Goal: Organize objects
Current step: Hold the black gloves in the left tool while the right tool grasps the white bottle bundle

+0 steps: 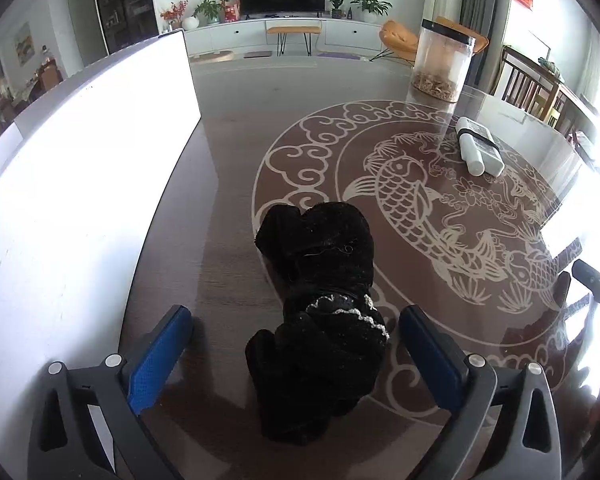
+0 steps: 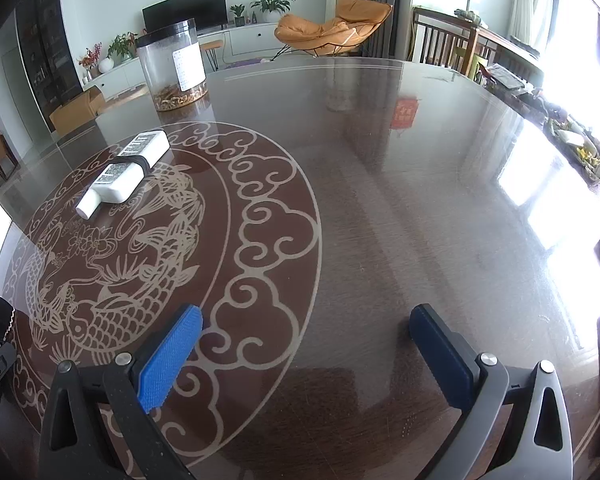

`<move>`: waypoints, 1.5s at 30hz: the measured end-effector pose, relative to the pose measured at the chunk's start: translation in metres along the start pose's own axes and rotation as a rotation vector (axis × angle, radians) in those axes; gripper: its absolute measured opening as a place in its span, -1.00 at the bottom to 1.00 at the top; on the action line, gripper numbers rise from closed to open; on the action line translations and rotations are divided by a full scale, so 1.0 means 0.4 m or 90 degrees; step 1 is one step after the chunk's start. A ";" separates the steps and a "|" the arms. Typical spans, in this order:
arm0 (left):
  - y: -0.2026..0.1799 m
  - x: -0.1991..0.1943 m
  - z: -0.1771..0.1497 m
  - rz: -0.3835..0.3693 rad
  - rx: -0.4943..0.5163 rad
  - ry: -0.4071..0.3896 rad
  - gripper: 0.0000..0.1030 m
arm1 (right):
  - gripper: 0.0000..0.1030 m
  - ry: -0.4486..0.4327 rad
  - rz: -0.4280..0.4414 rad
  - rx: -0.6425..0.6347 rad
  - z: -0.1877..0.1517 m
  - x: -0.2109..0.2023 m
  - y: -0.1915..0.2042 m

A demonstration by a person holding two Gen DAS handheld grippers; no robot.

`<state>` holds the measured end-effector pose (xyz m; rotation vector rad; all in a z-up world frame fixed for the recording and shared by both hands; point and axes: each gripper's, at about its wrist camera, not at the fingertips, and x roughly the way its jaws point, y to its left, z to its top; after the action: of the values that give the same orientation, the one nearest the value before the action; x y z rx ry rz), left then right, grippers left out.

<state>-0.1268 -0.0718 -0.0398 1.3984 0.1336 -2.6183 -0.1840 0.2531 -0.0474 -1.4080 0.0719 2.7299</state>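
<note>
Right now your left gripper (image 1: 296, 344) stands spread wide around the black gloves (image 1: 320, 320), pads clear of them, holding nothing. They lie bundled on the table (image 2: 420, 200) beside the white board (image 1: 80, 180). Your right gripper (image 2: 306, 344) hangs wide open and empty. Close off-centre and the soft bundle may slip or unroll.

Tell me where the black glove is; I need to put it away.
In the left wrist view, the glove lies on the table between the open left gripper fingers, beside the white box.
</note>
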 end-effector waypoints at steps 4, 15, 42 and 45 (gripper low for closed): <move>-0.001 0.002 0.001 0.000 0.001 0.000 1.00 | 1.00 -0.003 0.006 0.004 -0.001 -0.003 -0.002; -0.001 -0.006 0.003 0.001 -0.001 0.000 1.00 | 1.00 0.035 0.165 0.074 0.091 0.017 0.126; 0.000 -0.009 0.002 0.002 -0.003 -0.001 1.00 | 0.10 -0.032 0.151 -0.201 -0.204 -0.173 0.140; -0.001 -0.009 0.002 0.002 -0.003 -0.001 1.00 | 0.10 -0.032 0.140 -0.174 -0.248 -0.207 0.101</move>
<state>-0.1258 -0.0713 -0.0364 1.3928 0.1368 -2.6146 -0.0589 0.2025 -0.0371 -1.4729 -0.1663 3.0506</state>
